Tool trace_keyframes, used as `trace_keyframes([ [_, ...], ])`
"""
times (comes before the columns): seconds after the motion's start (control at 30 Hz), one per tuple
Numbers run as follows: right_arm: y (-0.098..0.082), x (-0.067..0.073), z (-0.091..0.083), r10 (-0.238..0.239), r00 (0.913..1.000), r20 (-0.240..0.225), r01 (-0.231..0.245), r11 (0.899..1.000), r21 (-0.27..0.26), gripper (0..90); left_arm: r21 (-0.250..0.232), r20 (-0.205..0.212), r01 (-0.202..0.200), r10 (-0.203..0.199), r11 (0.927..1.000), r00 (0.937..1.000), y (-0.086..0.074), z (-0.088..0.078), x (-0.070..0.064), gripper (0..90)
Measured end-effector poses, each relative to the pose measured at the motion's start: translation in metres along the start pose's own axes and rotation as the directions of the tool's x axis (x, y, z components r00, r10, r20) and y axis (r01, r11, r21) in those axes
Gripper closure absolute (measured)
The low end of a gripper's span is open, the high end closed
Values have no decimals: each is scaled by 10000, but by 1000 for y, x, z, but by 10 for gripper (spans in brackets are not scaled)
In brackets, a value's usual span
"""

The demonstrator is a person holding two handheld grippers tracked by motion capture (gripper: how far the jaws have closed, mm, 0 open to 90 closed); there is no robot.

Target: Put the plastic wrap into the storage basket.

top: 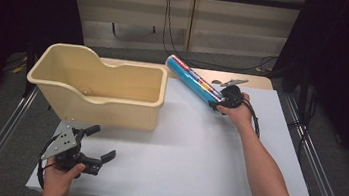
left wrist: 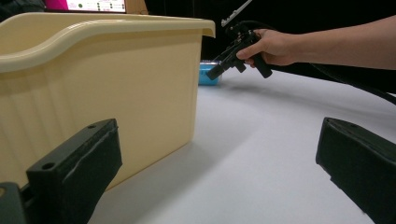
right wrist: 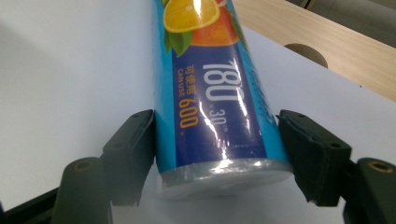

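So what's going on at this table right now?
A person works with a gripper in each hand. The right gripper has its jaws against the near end of a blue roll lying on the white table, beside a cream plastic bin. The left gripper sits open near the table's front edge, holding nothing.

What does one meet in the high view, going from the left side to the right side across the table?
Left gripper, open, at the near left edge → cream plastic bin → blue roll lying on the table → right gripper, closed on the roll's near end → bare white table.
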State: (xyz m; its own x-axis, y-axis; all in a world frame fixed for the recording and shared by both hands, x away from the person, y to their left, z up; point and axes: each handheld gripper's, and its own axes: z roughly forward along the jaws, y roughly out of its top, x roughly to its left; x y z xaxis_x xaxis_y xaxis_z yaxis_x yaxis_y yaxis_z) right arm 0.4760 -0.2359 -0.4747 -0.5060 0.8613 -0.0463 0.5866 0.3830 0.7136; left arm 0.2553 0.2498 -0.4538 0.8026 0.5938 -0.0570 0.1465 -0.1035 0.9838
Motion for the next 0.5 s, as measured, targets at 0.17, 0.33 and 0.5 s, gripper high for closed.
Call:
trace_keyframes([
  [0.17,0,1,2,-90,10000,41,90,9999,114,297,-1,-6,9,-9,10000,10000,0,0,0,0],
  [0.33,5,6,-4,-251,9990,-358,273,9977,625,328,93,-11,-60,60,9999,10000,-1,0,1,0],
  [0.5,5,11,-10,-102,9987,-499,154,9944,1046,331,81,-19,-76,77,9999,10000,0,0,0,0],
])
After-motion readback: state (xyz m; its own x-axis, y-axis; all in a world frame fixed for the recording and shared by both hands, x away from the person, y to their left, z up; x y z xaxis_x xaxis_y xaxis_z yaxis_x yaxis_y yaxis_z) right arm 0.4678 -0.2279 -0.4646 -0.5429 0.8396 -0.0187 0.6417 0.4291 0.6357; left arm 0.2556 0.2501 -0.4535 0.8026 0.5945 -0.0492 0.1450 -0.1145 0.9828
